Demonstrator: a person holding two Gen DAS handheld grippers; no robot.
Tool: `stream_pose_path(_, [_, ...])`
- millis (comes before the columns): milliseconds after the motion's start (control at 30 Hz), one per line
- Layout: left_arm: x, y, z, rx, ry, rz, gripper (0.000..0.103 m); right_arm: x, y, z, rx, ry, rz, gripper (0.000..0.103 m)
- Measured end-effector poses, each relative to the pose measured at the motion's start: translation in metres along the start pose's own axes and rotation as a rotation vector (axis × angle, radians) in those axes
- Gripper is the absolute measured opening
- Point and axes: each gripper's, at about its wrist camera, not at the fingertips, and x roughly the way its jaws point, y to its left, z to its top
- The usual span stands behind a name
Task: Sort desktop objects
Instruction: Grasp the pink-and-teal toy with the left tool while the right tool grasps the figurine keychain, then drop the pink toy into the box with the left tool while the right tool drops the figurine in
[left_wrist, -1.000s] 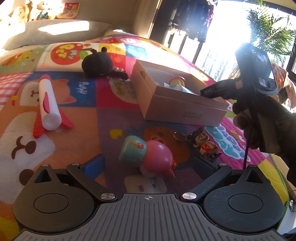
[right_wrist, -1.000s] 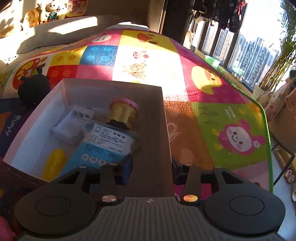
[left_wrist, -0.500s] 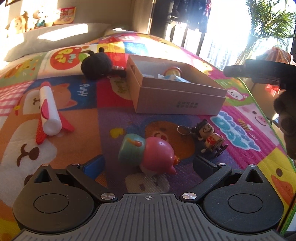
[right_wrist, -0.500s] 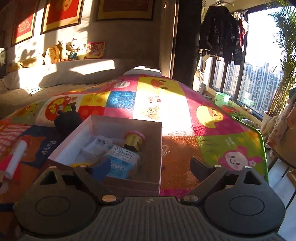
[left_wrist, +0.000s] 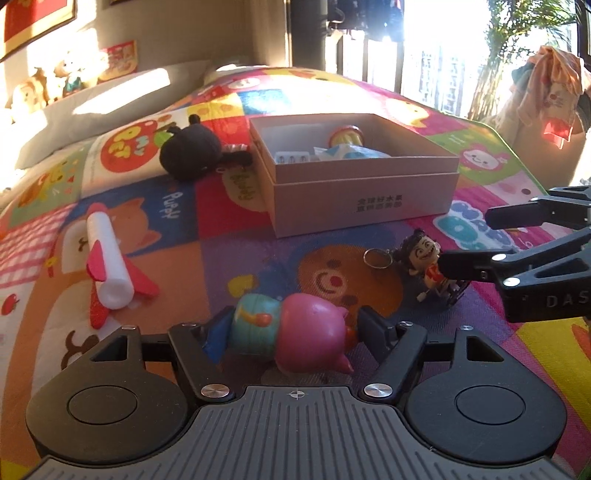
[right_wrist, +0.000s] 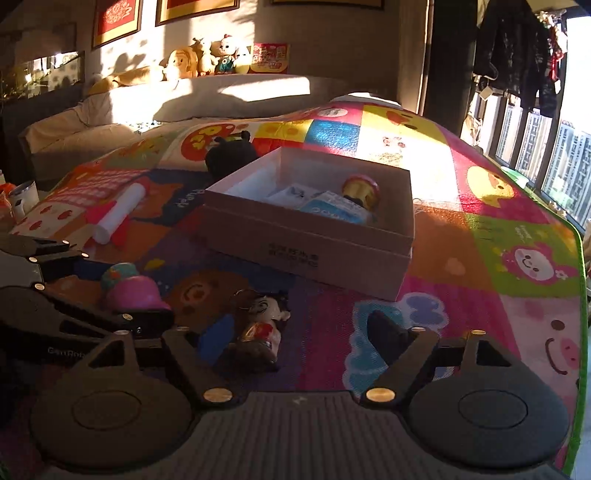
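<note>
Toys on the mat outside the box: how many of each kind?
Plush: 1
Rocket: 1
Pig figure: 1
Keychain figure: 1
Total: 4

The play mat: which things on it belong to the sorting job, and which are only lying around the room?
Belong to the job:
pig toy, between the closing left gripper jaws
keychain figure, between the closing right gripper jaws
rocket toy
black plush
box

Just lying about:
shelf dolls
hanging jacket
</note>
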Motion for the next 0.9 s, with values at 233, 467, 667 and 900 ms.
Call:
stream_pose_path(233, [-0.021, 0.000, -0.010, -0.005, 0.018, -0.006, 0.077, 0.036, 0.010, 0.006, 0.005, 0.103, 0.041, 0.055])
stream_pose_path(467, [-0.031, -0.008, -0.010, 0.011, 0.001, -0.031, 0.077, 0.019, 0.007, 0.003, 0.009, 0.132, 0.052, 0.029])
stream_pose_path(667, [-0.042, -0.010, 0.016, 0.010, -0.073, -0.072, 0.077, -0.035, -0.023, 0.006, 0.057, 0.087, 0.033, 0.029])
stream_pose_path(900, [-0.039, -0.012, 0.079, 0.016, -0.230, -0.112, 0.077, -0.076, -0.064, 0.043, 0.182, -0.049, 0.025, 0.029])
